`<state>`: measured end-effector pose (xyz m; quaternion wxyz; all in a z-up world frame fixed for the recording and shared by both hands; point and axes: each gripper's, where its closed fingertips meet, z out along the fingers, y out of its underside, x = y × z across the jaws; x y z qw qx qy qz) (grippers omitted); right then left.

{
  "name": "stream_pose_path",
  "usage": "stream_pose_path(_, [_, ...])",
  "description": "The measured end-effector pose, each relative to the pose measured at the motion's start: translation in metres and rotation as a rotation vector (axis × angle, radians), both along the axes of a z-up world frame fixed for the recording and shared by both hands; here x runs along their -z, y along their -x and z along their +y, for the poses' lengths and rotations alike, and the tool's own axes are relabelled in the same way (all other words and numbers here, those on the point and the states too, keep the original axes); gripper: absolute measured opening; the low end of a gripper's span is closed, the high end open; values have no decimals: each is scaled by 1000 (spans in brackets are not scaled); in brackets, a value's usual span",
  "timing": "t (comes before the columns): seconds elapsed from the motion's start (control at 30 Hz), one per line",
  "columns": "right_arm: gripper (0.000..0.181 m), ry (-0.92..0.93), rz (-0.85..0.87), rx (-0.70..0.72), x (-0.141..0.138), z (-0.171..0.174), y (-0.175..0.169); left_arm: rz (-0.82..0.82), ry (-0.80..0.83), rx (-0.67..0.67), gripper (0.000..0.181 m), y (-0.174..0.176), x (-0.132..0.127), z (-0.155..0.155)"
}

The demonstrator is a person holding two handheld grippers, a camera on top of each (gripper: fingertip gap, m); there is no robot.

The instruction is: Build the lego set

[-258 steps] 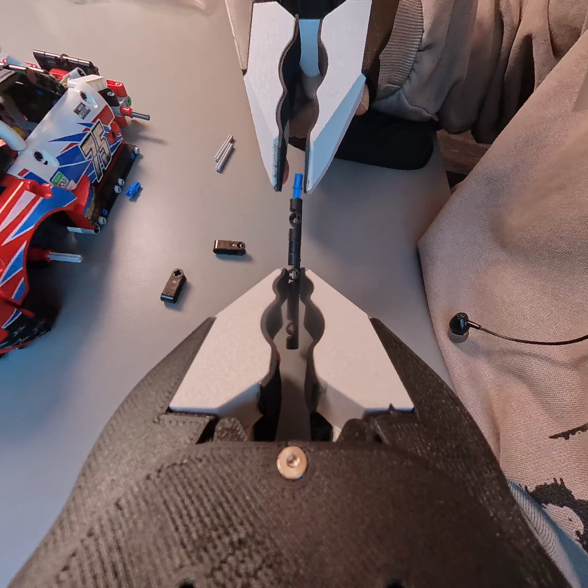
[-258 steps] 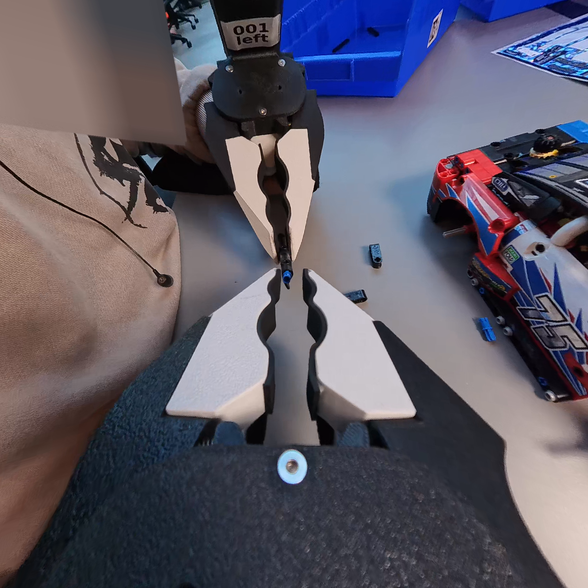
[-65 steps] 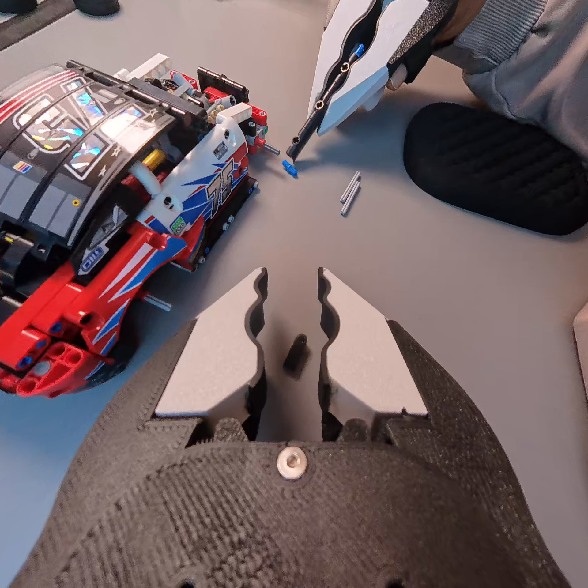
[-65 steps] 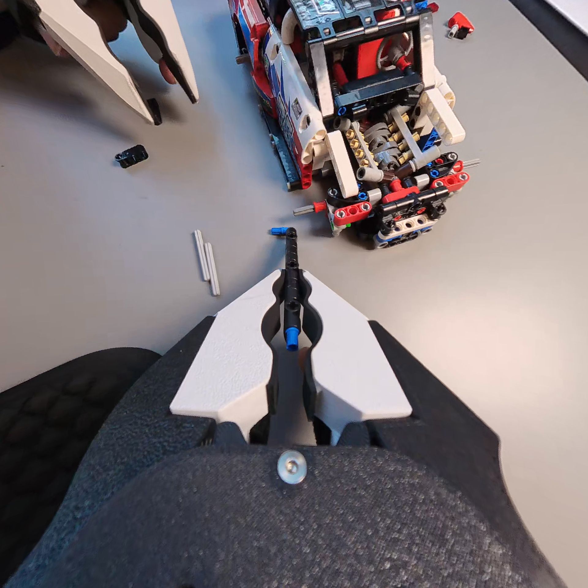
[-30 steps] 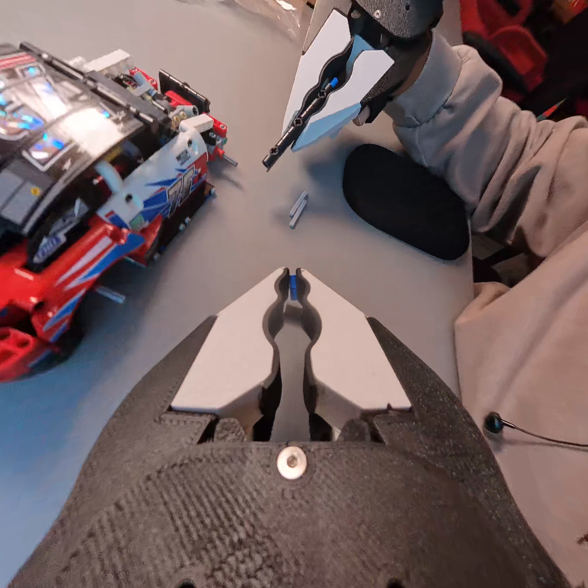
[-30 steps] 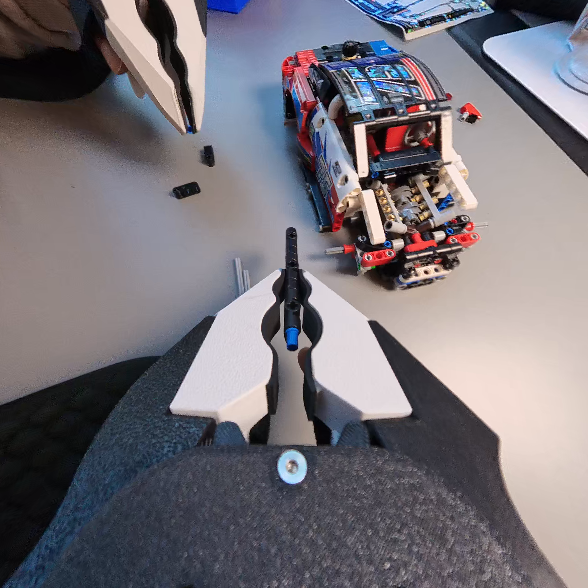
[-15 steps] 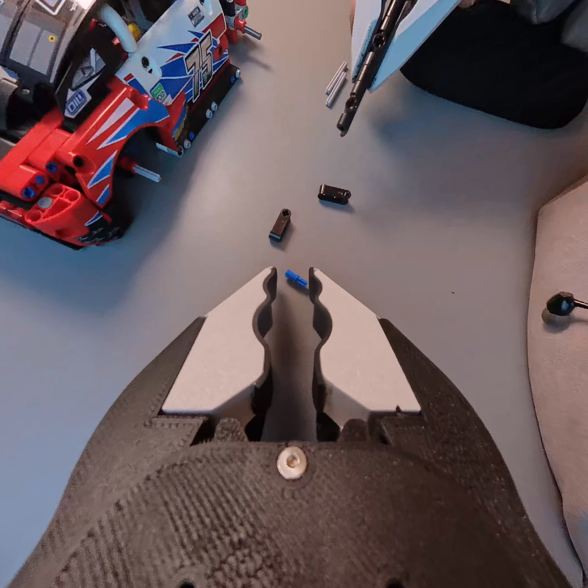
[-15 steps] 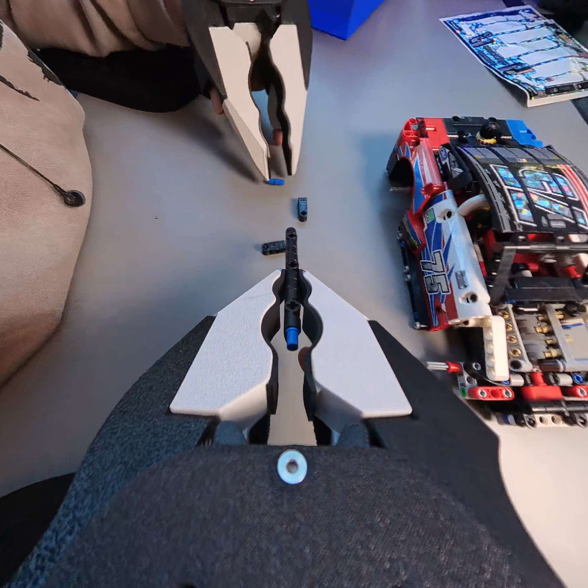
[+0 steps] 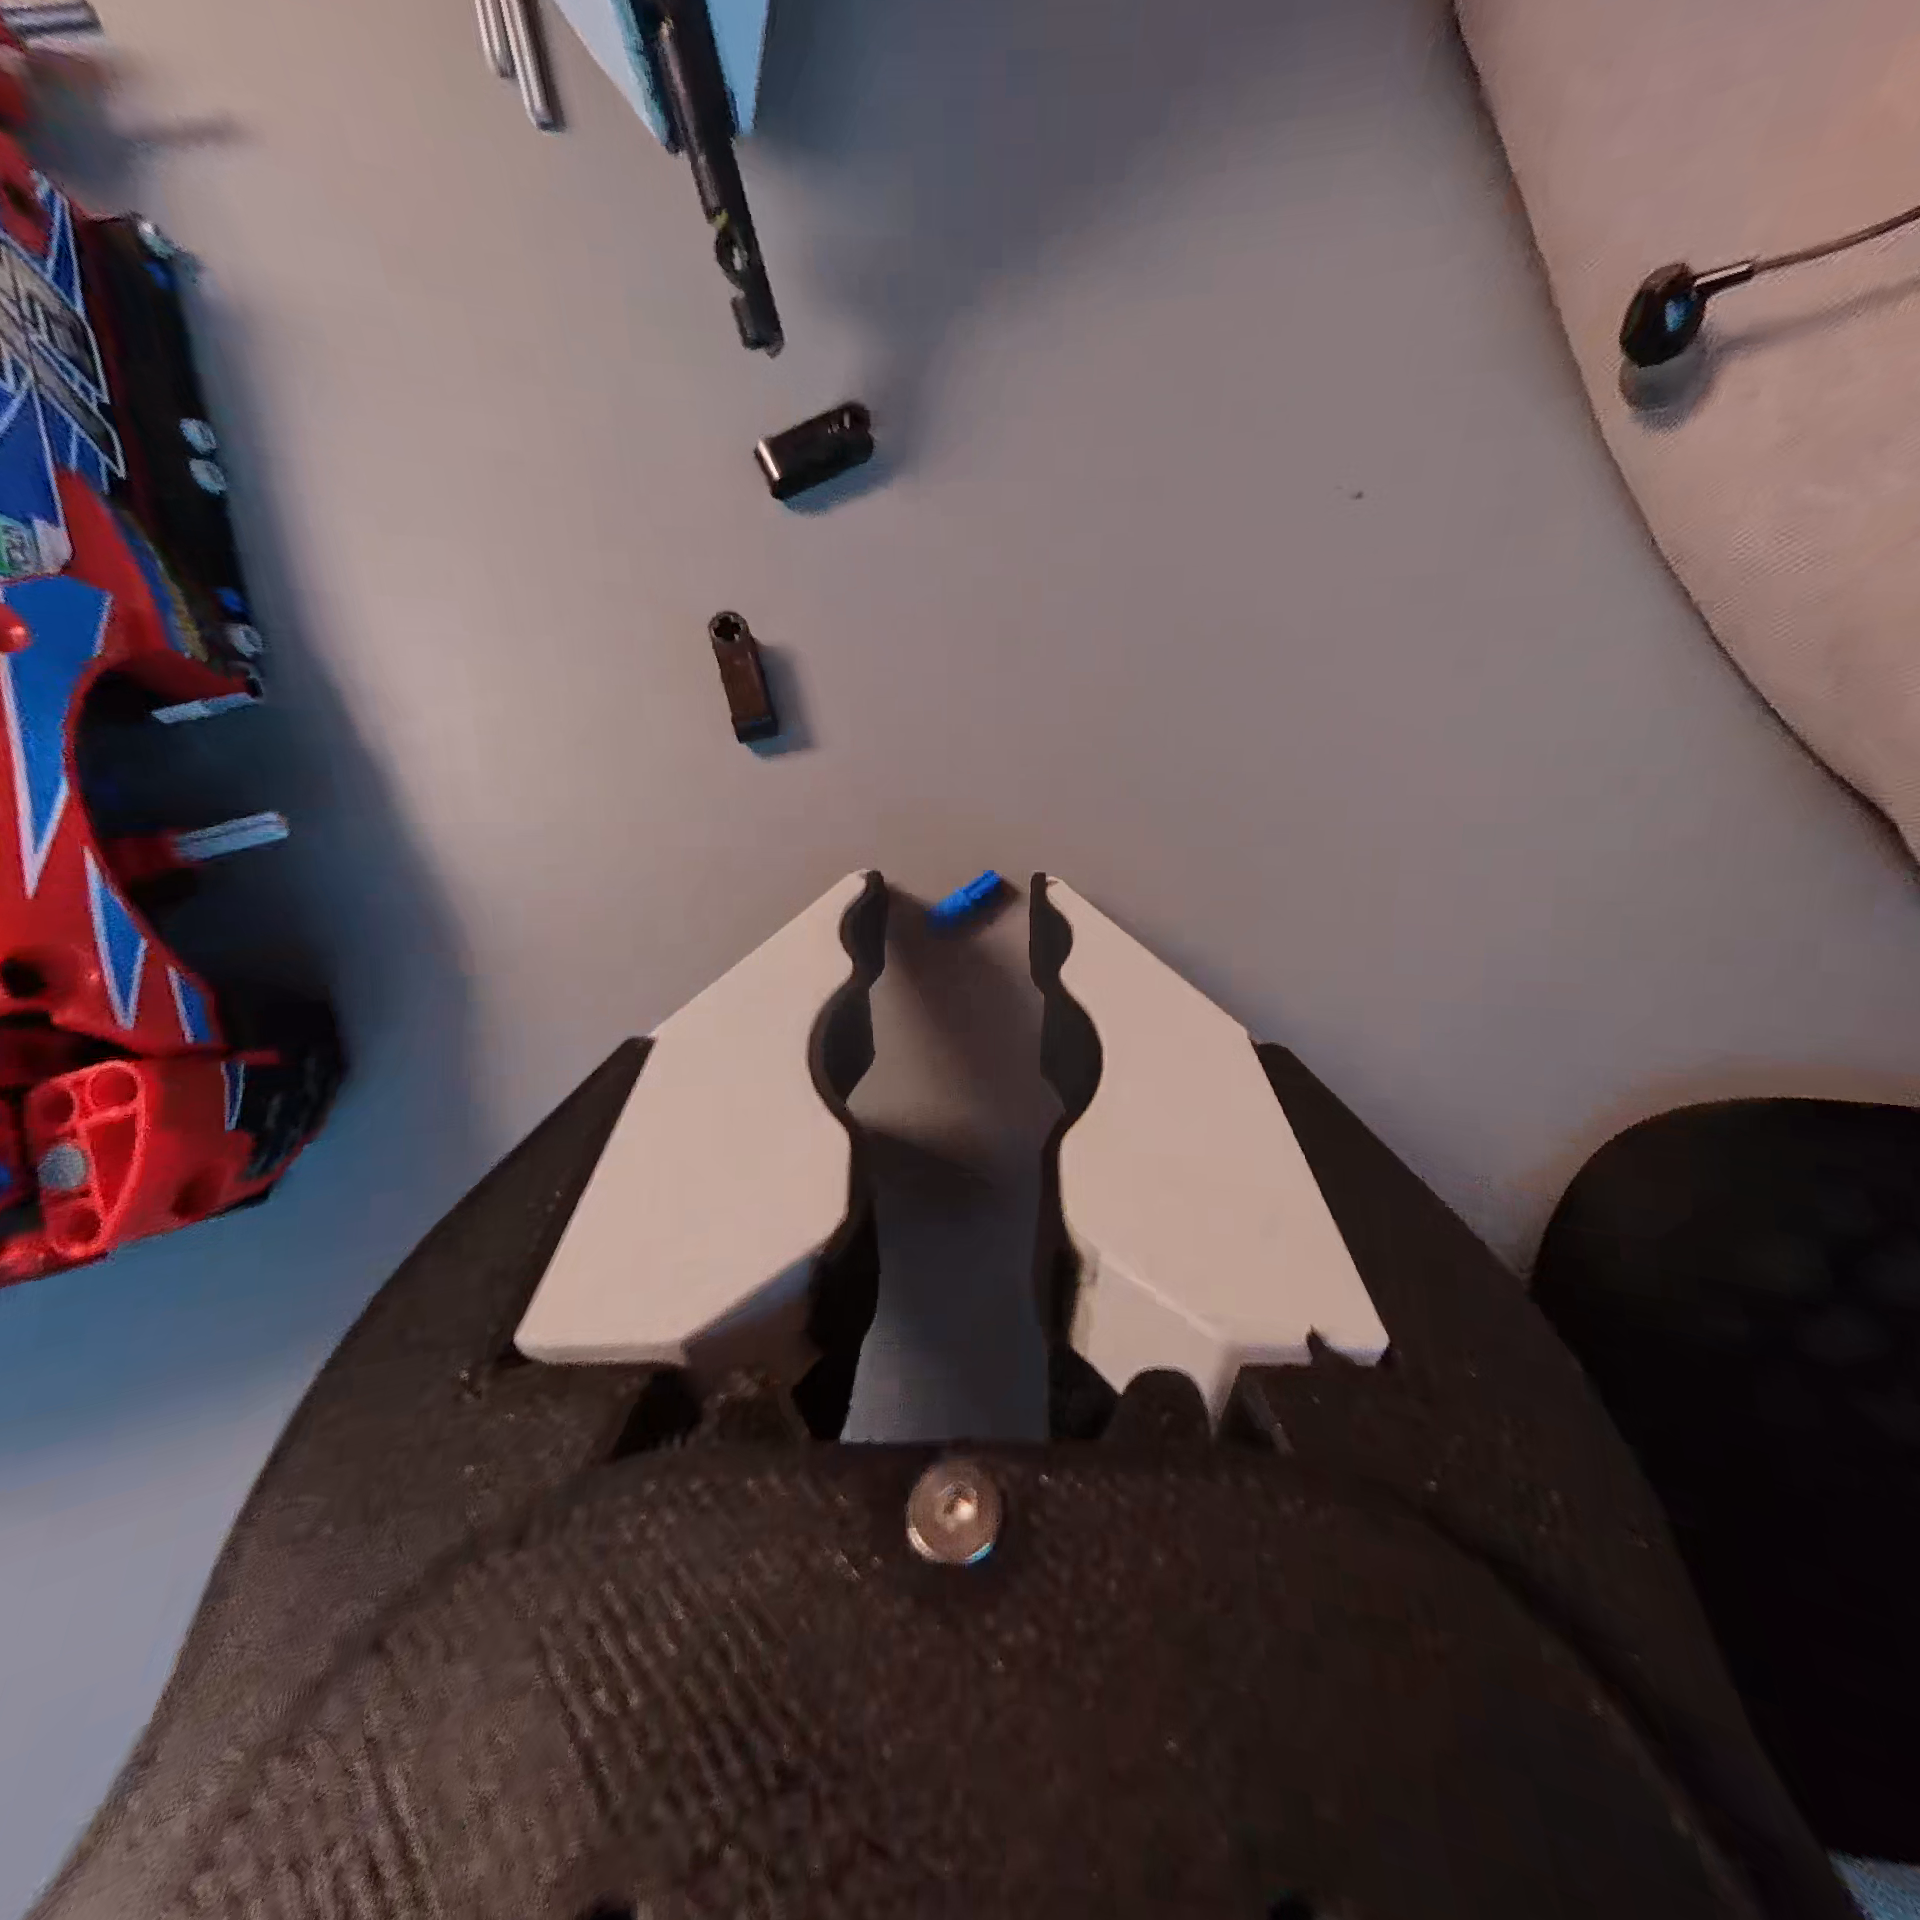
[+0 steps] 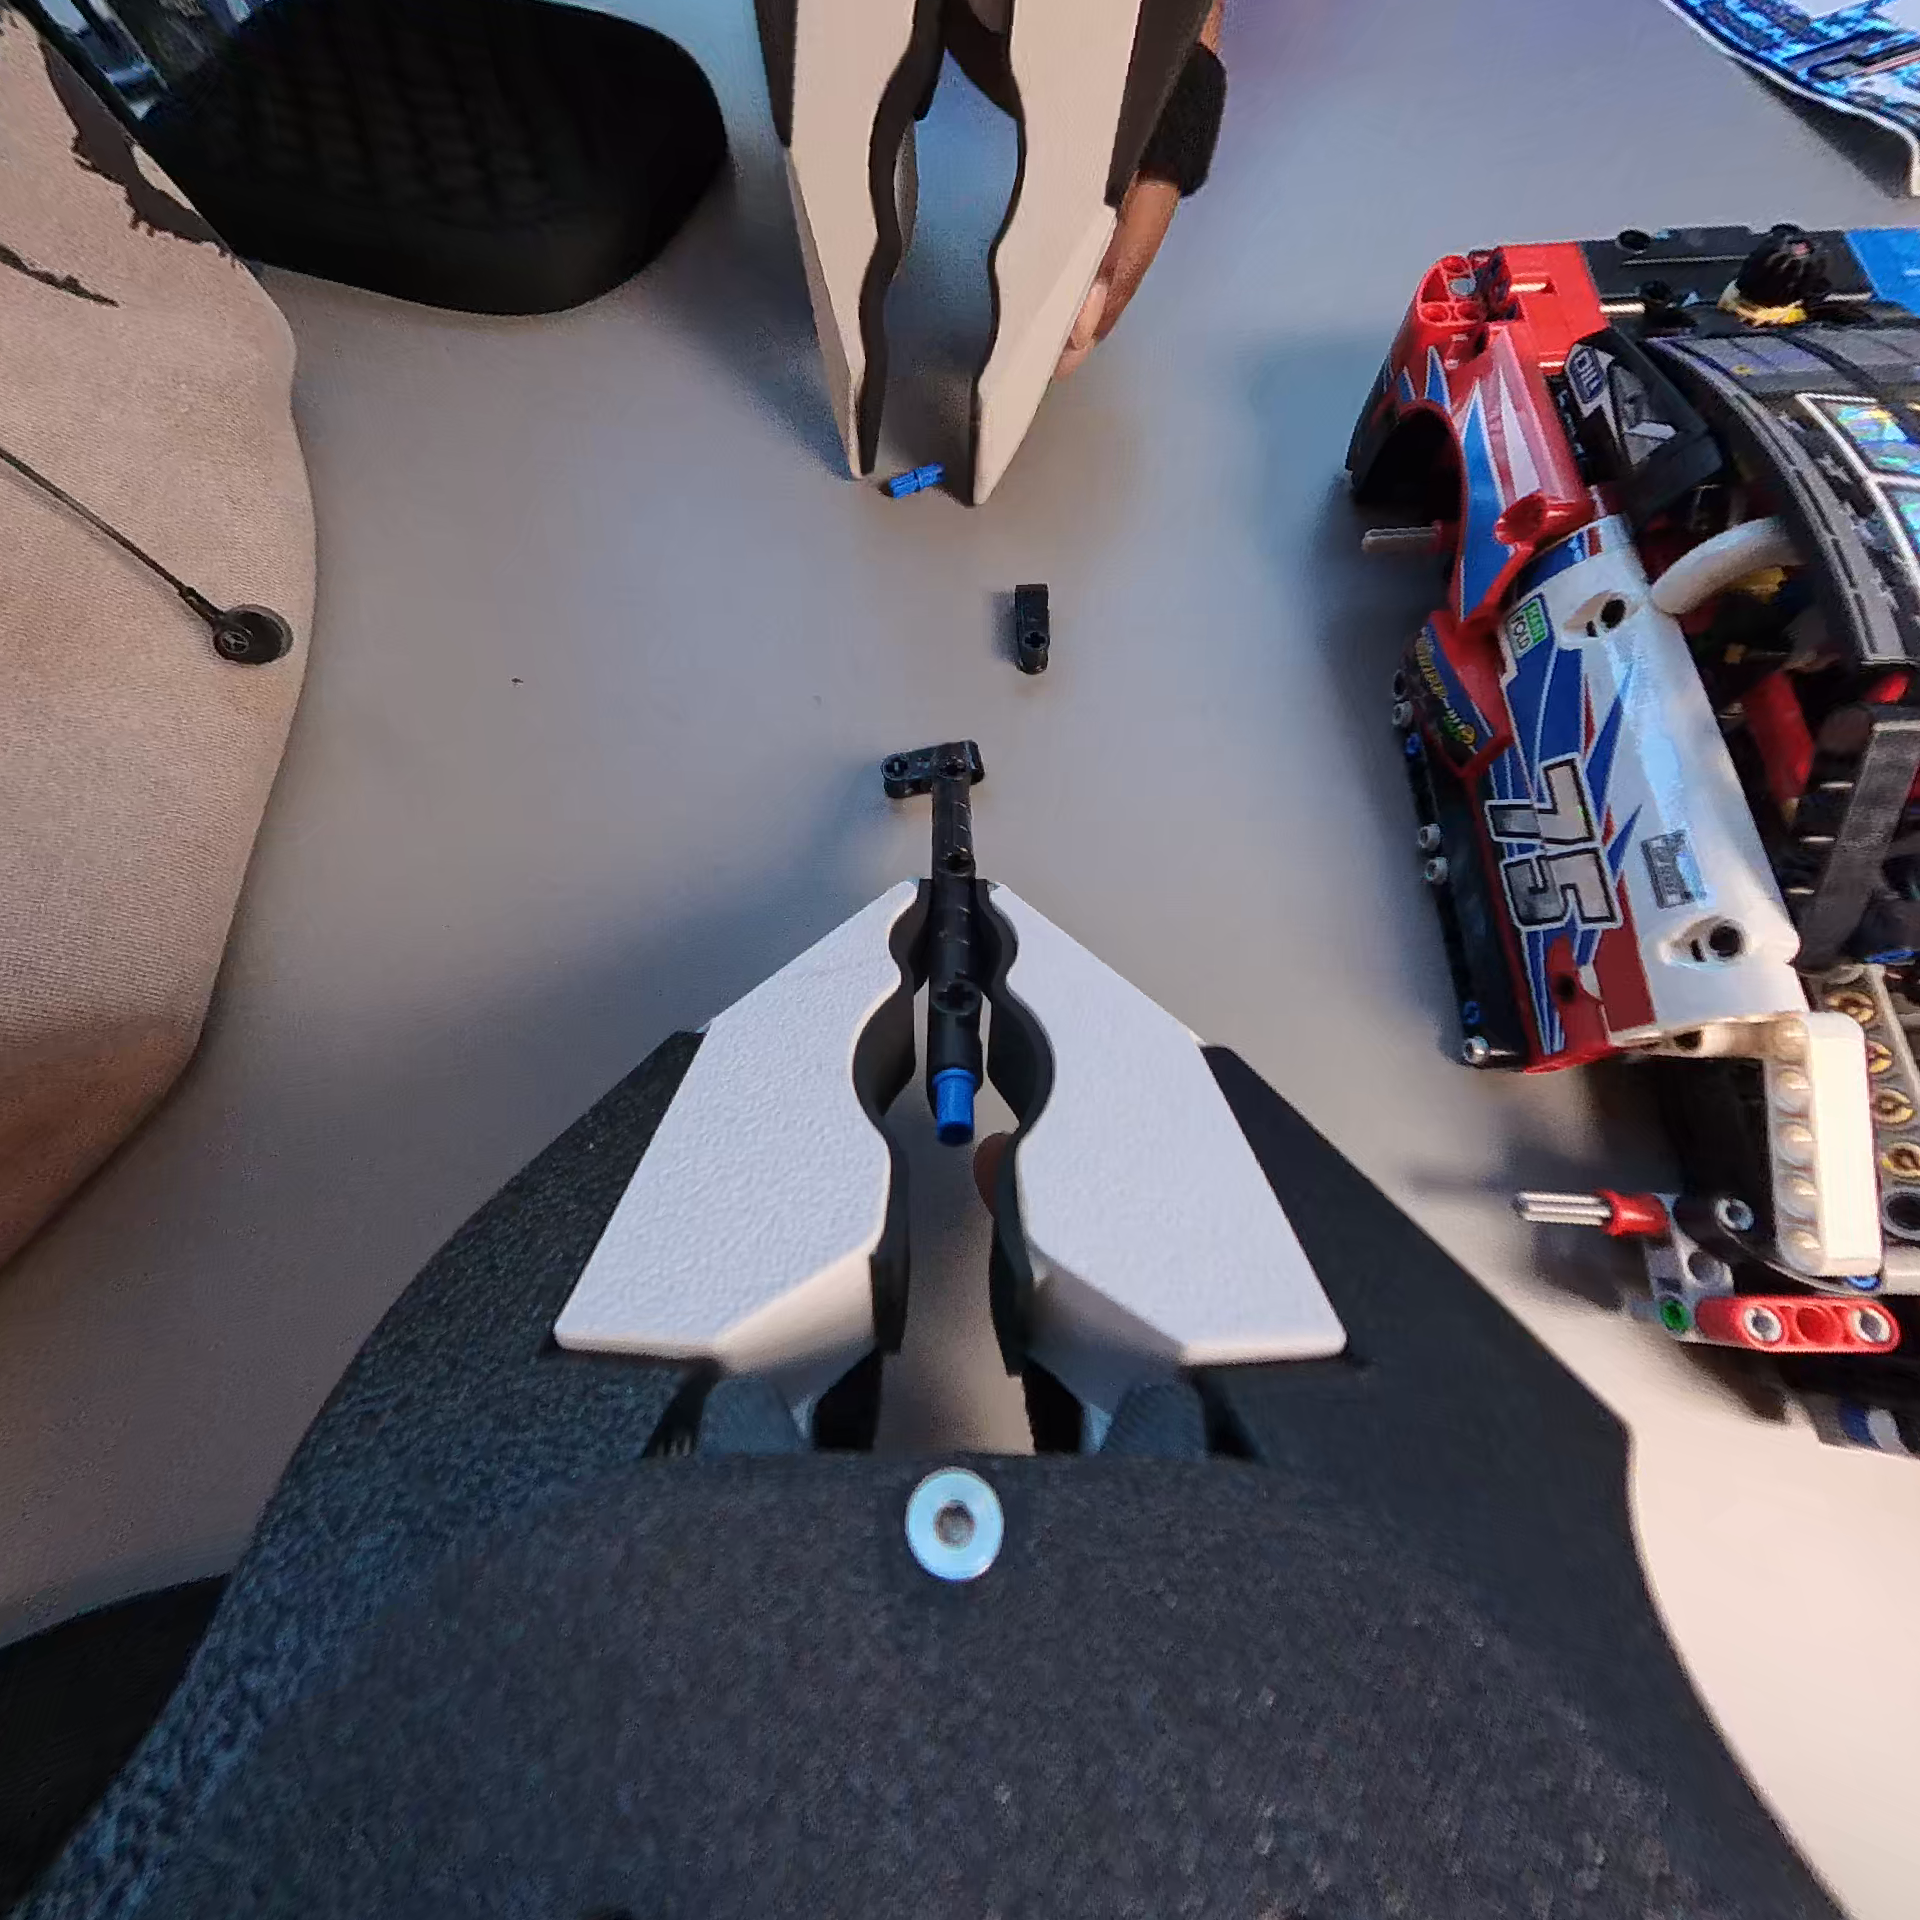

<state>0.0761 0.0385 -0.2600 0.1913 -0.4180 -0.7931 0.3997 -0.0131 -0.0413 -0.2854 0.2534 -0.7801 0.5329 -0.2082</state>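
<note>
The left tool (image 9: 954,883) is held partly open, its two pale fingers set apart just above the grey table (image 9: 1195,623), with a small blue pin (image 9: 962,900) lying on the table between the fingertips; whether the pin is touched by them cannot be told. The right tool (image 10: 951,888) is closed on a long black beam (image 10: 951,935), which is gripped near its middle, with a blue peg (image 10: 952,1107) seated in the end nearer the camera. The far end of the beam is seen over one small black connector (image 10: 932,769) lying on the table; a second black connector (image 10: 1031,627) lies apart, between that one and the left tool. The partly built red, white and blue race car (image 10: 1662,790) is set on the table to the right in the right wrist view, well apart from both tools. Two grey axles (image 9: 520,62) lie side by side at the top edge of the left wrist view. A beige sleeve (image 10: 114,644) with a thin black cable rests on the table edge, and a black padded rest (image 10: 447,156) lies beyond it.
</note>
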Motion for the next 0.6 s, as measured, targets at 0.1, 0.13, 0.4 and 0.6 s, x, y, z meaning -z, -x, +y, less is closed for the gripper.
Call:
stream_pose_path(0.1, [4,3,8,8,-2,2,0,22,62,31,18,3,0,-1])
stream_pose_path(0.13, [4,5,10,10,-3,3,0,24,65,28,17,4,0,-1])
stream_pose_path(0.4, [4,7,1,-4,1,2,-3,-87,-37,-124,12,-2,1,-4])
stream_pose_path(0.6, [4,7,2,2,1,2,-2,-98,-77,-146,8,-4,1,-8])
